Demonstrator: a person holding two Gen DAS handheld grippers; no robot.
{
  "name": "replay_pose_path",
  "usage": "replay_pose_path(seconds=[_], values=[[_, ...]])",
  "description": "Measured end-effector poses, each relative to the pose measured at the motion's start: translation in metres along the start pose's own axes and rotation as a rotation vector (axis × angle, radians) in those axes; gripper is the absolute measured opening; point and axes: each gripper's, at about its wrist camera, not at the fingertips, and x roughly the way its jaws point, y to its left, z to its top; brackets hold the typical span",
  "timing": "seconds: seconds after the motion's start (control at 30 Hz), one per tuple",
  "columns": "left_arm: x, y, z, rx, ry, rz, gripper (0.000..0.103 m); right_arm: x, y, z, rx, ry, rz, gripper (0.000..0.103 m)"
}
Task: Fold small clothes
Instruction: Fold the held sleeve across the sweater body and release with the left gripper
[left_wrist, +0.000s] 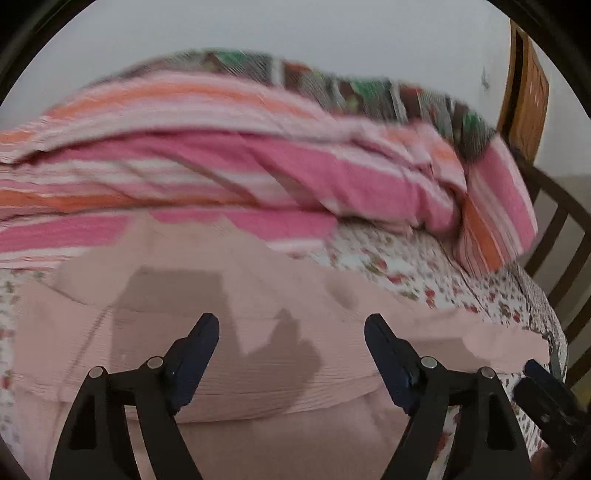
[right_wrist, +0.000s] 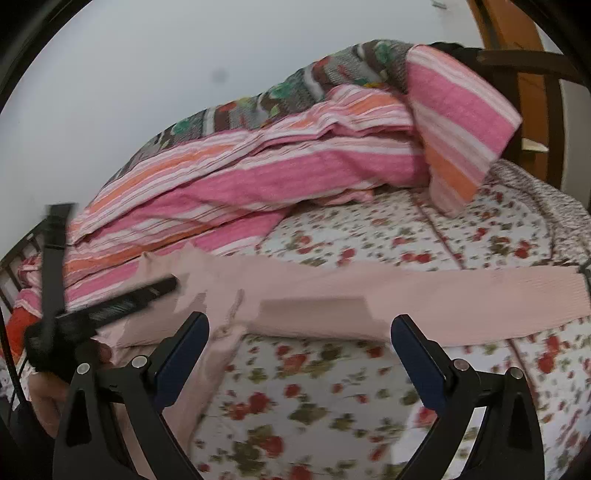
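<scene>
Two pairs of tongs hang over a bed whose flowered sheet (right_wrist: 332, 406) fills most of the room in front of them. Beyond both pairs a pile of pink, orange and white striped bedding (left_wrist: 221, 158) runs across the far side of the bed, with a dark patterned blanket (left_wrist: 369, 92) on top of it against the pale wall (left_wrist: 258, 29); the pile's near edge lies just past the garment, so little free sheet is left on that side. A wooden headboard (left_wrist: 528, 85) and dark curved bars (left_wrist: 561, 236) close off the bed's edge to the right of the tongs. The pink garment (left_wrist: 258, 369) lies flat on the sheet, spread under and ahead of the left tongs (left_wrist: 291, 325), its long far edge ragged with blur; seen from the right tongs (right_wrist: 299, 325), one long strip of it stretches away to the right across the sheet, and its near edge runs between their tips. In front of and below the right tongs the sheet is bare, giving open room toward the camera. The left tongs stand wide apart above the garment with nothing pinched between the pads. The right tongs are also spread wide and grip nothing; the garment's folded edge sits just beyond the left finger (right_wrist: 184, 343). To the left of the right tongs the left pair appears as a blurred black shape over the garment's left end.
</scene>
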Motion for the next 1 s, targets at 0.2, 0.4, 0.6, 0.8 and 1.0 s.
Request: replay_pose_path(seconds=[0.2, 0.4, 0.6, 0.8, 1.0], values=[[-0.051, 0.105, -0.015, -0.034, -0.042, 0.2, 0.08, 0.024, 0.041, -0.008, -0.04, 0.053, 0.051, 0.083], [-0.061, 0.22, -0.029, -0.278, 0.035, 0.161, 0.074, 0.064, 0.08, -0.019, -0.134, 0.118, 0.022, 0.055], [-0.025, 0.258, -0.036, -0.341, 0.149, 0.075, 0.046, 0.097, 0.072, -0.024, -0.094, 0.201, -0.017, 0.043], [-0.02, 0.268, -0.036, -0.395, 0.108, 0.049, 0.015, 0.098, 0.075, -0.025, -0.103, 0.196, -0.026, 0.043], [-0.022, 0.251, -0.036, -0.293, 0.123, 0.154, 0.022, 0.103, 0.069, -0.024, -0.068, 0.218, -0.015, 0.042]])
